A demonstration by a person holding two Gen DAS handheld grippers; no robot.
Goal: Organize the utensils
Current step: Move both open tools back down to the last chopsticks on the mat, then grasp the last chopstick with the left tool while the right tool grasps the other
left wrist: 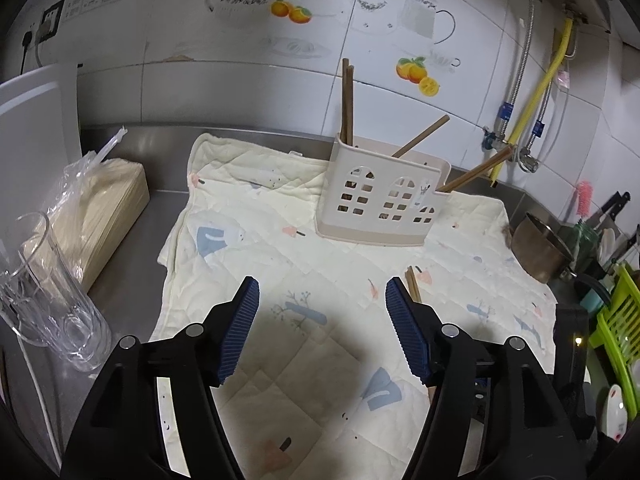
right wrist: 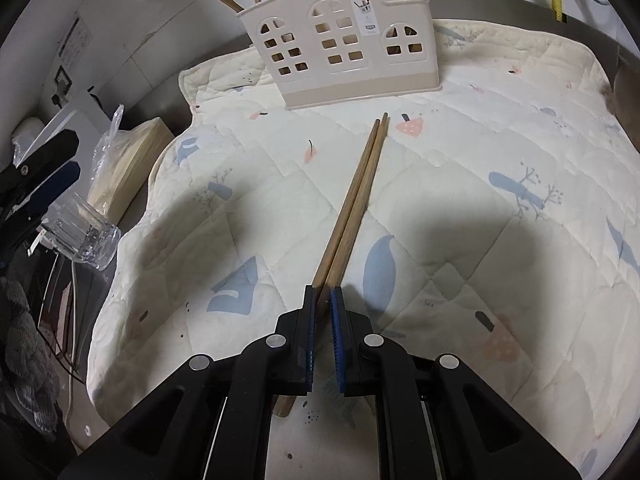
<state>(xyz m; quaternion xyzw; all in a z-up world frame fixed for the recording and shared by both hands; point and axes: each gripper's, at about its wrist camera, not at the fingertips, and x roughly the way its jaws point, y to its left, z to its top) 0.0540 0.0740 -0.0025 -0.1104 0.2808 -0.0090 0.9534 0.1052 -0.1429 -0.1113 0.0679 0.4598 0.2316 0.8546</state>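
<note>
The stainless steel counter carries a cream quilted cloth printed with blue and pink figures, which covers most of the working area. At the far side of that cloth stands a beige plastic utensil holder with window-shaped cut-outs, upright, already holding several wooden chopsticks in its end compartments, some leaning outward. A pair of brown wooden chopsticks lies flat on the cloth, side by side and touching, tips pointing toward the holder but stopping short of its base. The right tool has its blue pads drawn close on the near end of this pair; the sticks run between the pads, and I judge them gripped, though contact on the right pad is not fully clear. The left tool is spread wide with nothing between its fingers, hovering over bare cloth just left of the pair. The step in hand appears to be the pick-up of the last loose pair. The next move calls for lifting, tipping the sticks toward vertical, and lowering them into a compartment without knocking the holder.
</note>
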